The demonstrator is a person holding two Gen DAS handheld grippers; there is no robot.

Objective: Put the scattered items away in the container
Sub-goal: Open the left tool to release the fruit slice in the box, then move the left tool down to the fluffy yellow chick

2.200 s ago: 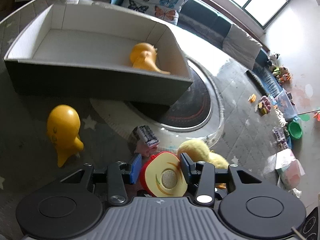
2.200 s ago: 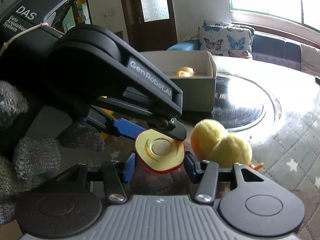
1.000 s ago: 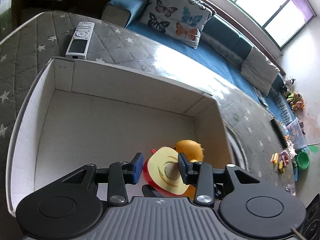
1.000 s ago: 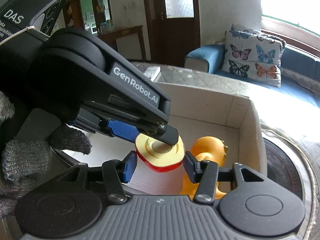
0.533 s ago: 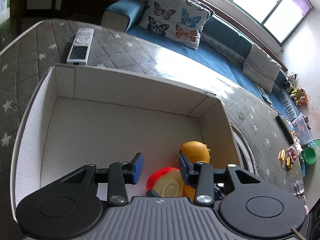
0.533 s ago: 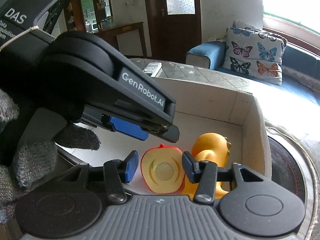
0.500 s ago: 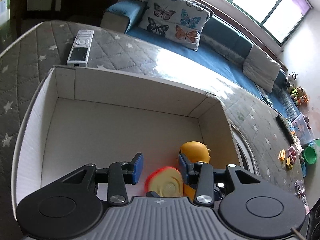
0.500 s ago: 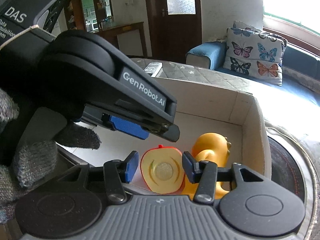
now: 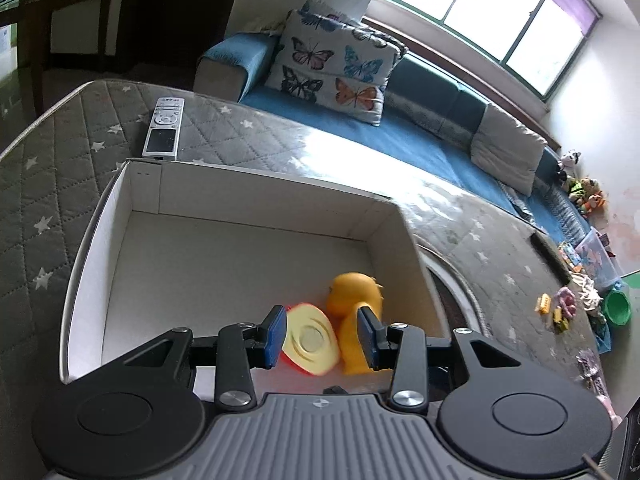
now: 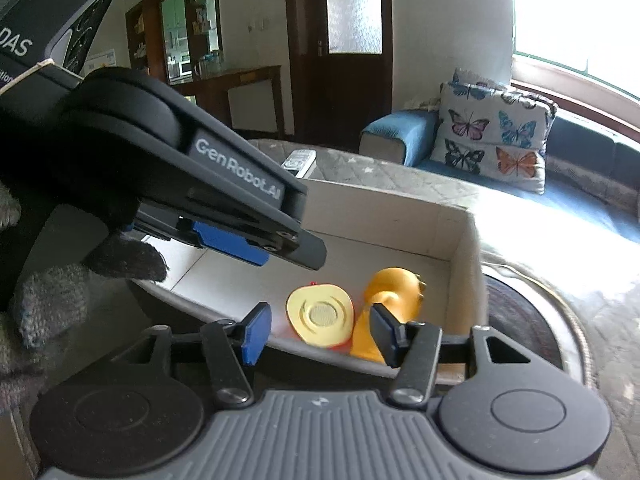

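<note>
Two toys are lying in the white cardboard box (image 9: 100, 240): a glossy half-apple (image 9: 310, 340), red rind and pale-yellow cut face, touching a smooth orange rubber duck (image 9: 354, 292). Left hand-held gripper (image 9: 322, 336) is hanging spread above them, holding nothing; right hand-held gripper (image 10: 320, 334) likewise spread. Remaining strays on the quilted bench (image 9: 48, 184): cannot tell.

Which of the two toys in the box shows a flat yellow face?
The red apple half, lying left of the orange duck and touching it. The duck is rounded and orange all over.
</note>
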